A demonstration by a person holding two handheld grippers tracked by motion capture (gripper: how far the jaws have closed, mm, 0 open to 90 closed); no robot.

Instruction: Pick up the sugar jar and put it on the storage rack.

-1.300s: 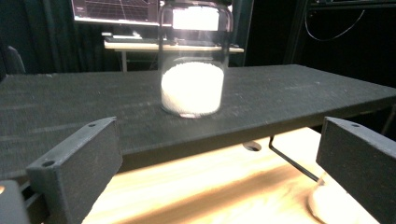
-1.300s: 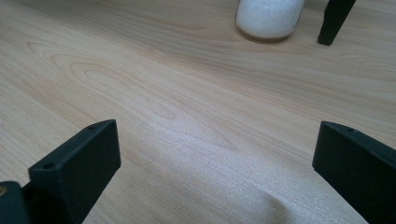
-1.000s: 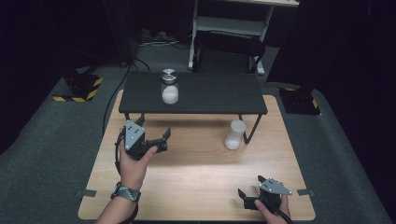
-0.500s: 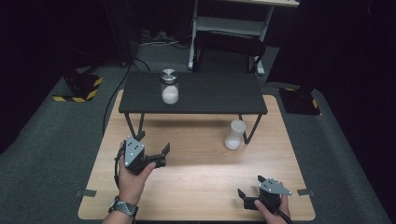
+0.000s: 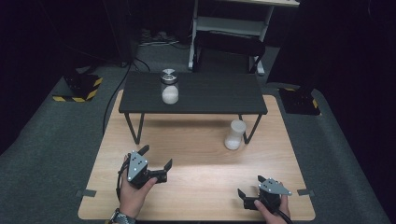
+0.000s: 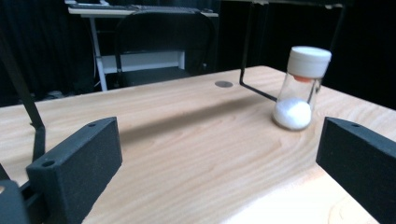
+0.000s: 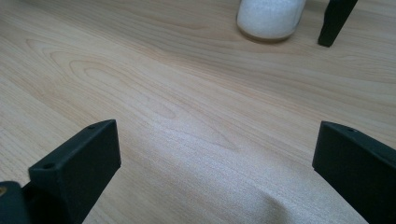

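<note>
A clear jar with a white cap holds white powder and stands on the wooden table, beside the right leg of a low black shelf. The left gripper view has the same jar at its right; the right gripper view catches its base at the top. A second jar with a metal lid stands on the shelf. My left gripper hovers open over the table's front left. My right gripper rests open near the front right edge. Both hold nothing.
A shelf leg stands just right of the white-capped jar. Behind the table are a dark chair and a white desk frame. Yellow-black tape marks the carpet at the left. Bare wood lies between the two grippers.
My left gripper has drawn back toward the table's front edge and a little to the right, still open. The right gripper and both jars have stayed put.
</note>
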